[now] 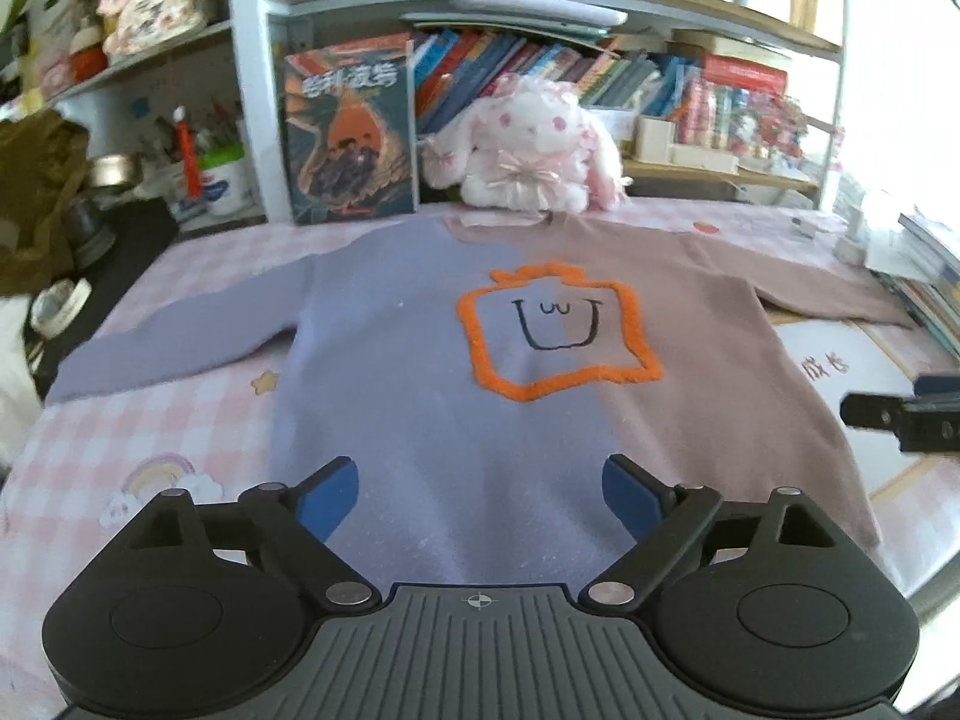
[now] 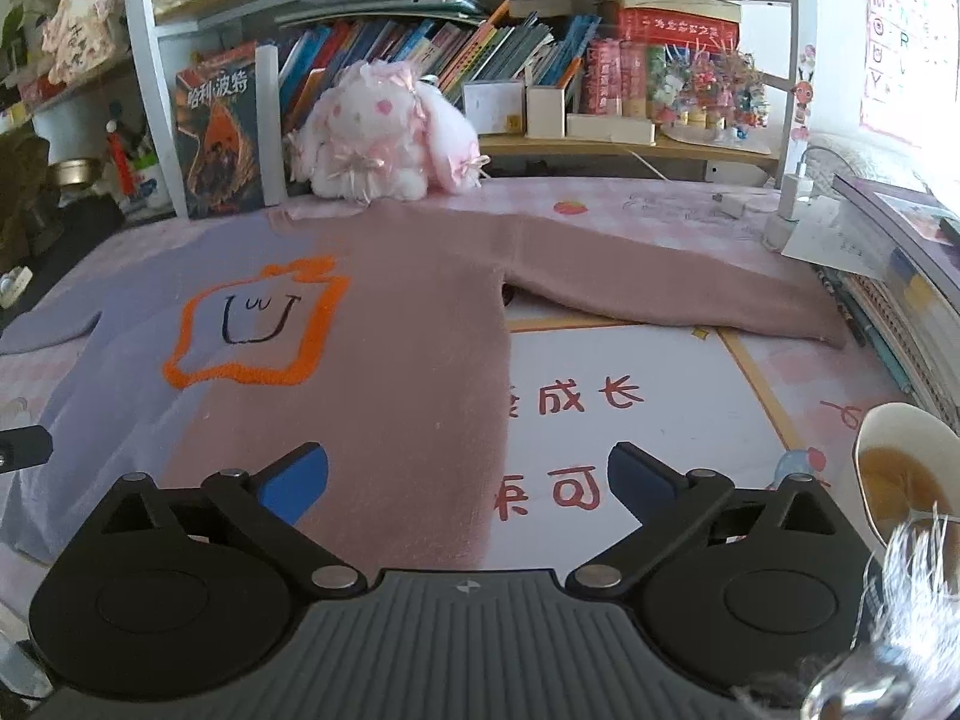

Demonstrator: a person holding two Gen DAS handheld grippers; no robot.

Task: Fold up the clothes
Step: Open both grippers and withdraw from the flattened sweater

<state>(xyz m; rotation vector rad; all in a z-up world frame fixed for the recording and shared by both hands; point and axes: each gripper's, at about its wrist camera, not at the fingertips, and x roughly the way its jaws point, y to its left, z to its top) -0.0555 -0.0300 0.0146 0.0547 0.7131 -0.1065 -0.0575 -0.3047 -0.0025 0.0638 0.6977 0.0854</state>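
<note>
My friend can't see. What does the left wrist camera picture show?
A purple-and-pink sweater with an orange square smiley lies spread flat on a pink checked tablecloth, sleeves out. The left gripper is over its hem, jaws open and empty. A plush bunny sits behind.

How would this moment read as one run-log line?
sweater: flat, sleeves spread, unfolded | left gripper: jaws open, empty | right gripper: jaws open, empty

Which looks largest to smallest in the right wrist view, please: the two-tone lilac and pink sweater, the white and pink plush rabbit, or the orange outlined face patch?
1. Two-tone lilac and pink sweater.
2. White and pink plush rabbit; it sits farther back, so this is unsure.
3. Orange outlined face patch.
</note>
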